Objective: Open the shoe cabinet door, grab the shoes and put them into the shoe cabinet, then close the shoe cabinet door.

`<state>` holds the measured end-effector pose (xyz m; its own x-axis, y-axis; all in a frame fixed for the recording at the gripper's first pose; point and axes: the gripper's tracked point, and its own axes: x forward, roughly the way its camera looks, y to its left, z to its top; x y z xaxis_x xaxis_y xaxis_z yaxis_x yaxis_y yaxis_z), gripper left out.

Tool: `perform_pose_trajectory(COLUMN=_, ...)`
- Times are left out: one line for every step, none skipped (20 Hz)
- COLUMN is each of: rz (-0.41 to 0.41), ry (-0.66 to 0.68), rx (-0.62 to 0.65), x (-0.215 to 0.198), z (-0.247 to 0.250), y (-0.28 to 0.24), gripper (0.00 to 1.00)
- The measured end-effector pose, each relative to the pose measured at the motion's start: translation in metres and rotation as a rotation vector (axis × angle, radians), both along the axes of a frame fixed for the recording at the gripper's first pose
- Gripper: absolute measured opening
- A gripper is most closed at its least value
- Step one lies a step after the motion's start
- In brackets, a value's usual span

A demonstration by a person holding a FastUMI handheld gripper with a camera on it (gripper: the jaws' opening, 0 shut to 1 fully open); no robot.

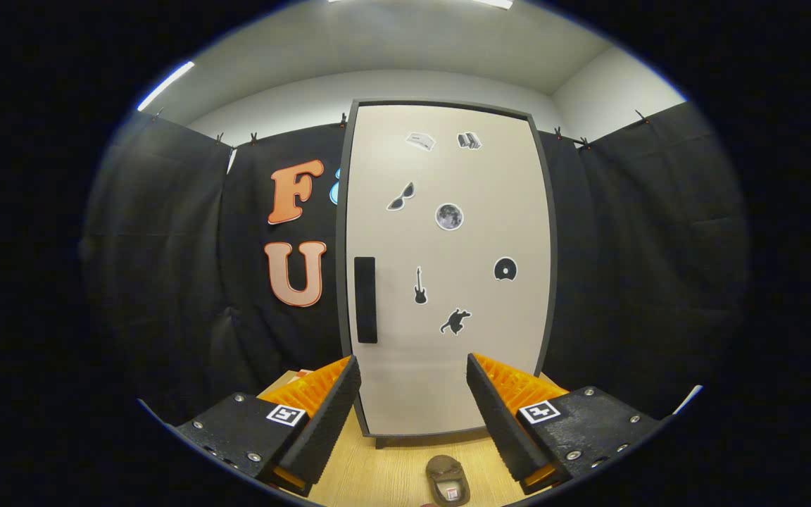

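Closed shoe cabinet door point(448, 282) stands beyond the tongs point(412, 401), which gape wide and empty; its vertical handle point(365, 299) lies ahead-left; a shoe point(448, 479) rests on the worktop point(377, 472) between the fingers.

This is a small test booth, not a home. Black cloth point(166, 282) hangs on clips on both sides of a pale shoe cabinet point(448, 282). Plain white walls point(391, 88) rise above it.

Black cloth wall point(166, 282) hangs left & right, clipped along top. Pale ceiling point(405, 42) w/ light strips point(165, 86) upper left. Wood tabletop point(391, 472) bottom centre.
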<state>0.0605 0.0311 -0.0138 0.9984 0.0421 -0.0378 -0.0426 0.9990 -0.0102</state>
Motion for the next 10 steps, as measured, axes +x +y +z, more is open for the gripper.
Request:
perform_pose_trajectory(rz=0.005, ry=0.002, rx=-0.002, x=0.006, z=0.0, y=0.003, gripper=0.95)
perform_pose_trajectory(rz=0.011, ry=0.008, rx=-0.003, x=0.011, z=-0.003, y=0.007, gripper=0.95)
perform_pose_trajectory(rz=0.019, ry=0.013, rx=-0.003, x=0.016, z=-0.006, y=0.01, gripper=0.95)
perform_pose_trajectory(rz=0.023, ry=0.014, rx=-0.004, x=0.022, z=-0.006, y=0.013, gripper=0.95)
perform_pose_trajectory(rz=0.026, ry=0.016, rx=-0.004, x=0.027, z=-0.007, y=0.015, gripper=0.95)
perform_pose_trajectory(rz=0.032, ry=0.017, rx=-0.003, x=0.032, z=-0.008, y=0.019, gripper=0.95)
perform_pose_trajectory(rz=0.038, ry=0.02, rx=-0.004, x=0.037, z=-0.01, y=0.023, gripper=0.95)
perform_pose_trajectory(rz=0.044, ry=0.02, rx=-0.007, x=0.043, z=-0.011, y=0.026, gripper=0.95)
perform_pose_trajectory(rz=0.048, ry=0.021, rx=-0.014, x=0.049, z=-0.012, y=0.03, gripper=0.95)
perform_pose_trajectory(rz=0.052, ry=0.022, rx=-0.018, x=0.055, z=-0.012, y=0.033, gripper=0.95)
